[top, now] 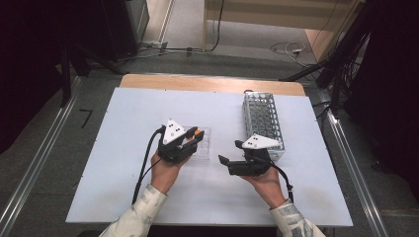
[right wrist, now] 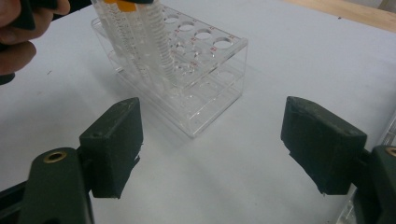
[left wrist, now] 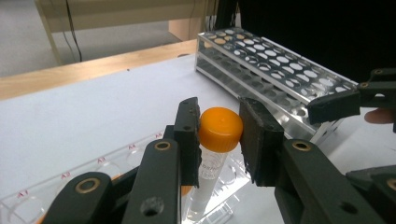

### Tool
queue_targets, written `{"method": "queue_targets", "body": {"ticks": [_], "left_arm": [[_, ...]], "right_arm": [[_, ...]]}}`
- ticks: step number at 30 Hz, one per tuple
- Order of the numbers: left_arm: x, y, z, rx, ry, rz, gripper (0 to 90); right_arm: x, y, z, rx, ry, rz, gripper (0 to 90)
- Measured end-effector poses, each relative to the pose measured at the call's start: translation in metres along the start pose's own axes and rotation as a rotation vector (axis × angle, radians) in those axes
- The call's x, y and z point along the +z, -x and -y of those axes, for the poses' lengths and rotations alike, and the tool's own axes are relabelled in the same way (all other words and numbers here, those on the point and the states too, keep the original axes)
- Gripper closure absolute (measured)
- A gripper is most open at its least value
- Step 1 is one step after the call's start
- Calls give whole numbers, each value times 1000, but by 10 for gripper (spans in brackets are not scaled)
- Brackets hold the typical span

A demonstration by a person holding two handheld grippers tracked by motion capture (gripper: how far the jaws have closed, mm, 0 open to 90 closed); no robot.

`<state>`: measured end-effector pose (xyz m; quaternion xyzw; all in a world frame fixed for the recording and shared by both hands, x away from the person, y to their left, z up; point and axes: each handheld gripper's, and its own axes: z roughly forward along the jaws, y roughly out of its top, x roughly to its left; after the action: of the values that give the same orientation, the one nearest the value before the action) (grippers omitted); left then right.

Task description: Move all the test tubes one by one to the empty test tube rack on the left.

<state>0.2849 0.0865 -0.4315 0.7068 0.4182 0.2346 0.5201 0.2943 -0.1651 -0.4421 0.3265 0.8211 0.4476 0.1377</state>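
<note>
An orange-capped centrifuge tube point(left wrist: 215, 144) is clamped at its cap between the two black jaws of the left gripper point(left wrist: 219, 133), and it is held upright over the clear acrylic tube rack point(left wrist: 70, 184), its lower end reaching down among the rack's holes. In the right gripper view the same tube point(right wrist: 149, 42) is seen standing in the near corner of that rack point(right wrist: 205, 88), its graduated clear body crossing the top plate. In the high view the left gripper point(top: 193, 136) is seen at the middle of the white table point(top: 123, 148), over the clear rack point(top: 205, 148). The right gripper point(right wrist: 212, 144) is held low over bare table, its jaws spread wide with nothing between them; in the high view it point(top: 222, 160) lies just to the right of the clear rack. A perforated metal tube rack point(top: 263, 123) is set behind the right gripper, near the table's right edge, and is seen again in the left gripper view point(left wrist: 275, 74).
</note>
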Motion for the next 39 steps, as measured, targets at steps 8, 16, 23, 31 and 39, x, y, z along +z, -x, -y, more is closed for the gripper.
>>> {"method": "queue_targets", "body": {"ticks": [8, 16, 23, 31, 39], "left_arm": [[-1, 0, -1, 2, 2, -1, 584], [-6, 3, -3, -1, 24, -16, 437], [-11, 3, -5, -9, 30, -22, 337], [-19, 5, -6, -7, 27, -14, 281], [-25, 4, -3, -4, 17, -17, 254]], "right_arm": [[0, 0, 0, 1, 1, -2, 195], [1, -1, 0, 2, 4, -1, 195], [-2, 0, 0, 8, 17, 5, 194], [-8, 2, 2, 13, 31, 14, 195], [-16, 9, 4, 29, 51, 36, 194]]}}
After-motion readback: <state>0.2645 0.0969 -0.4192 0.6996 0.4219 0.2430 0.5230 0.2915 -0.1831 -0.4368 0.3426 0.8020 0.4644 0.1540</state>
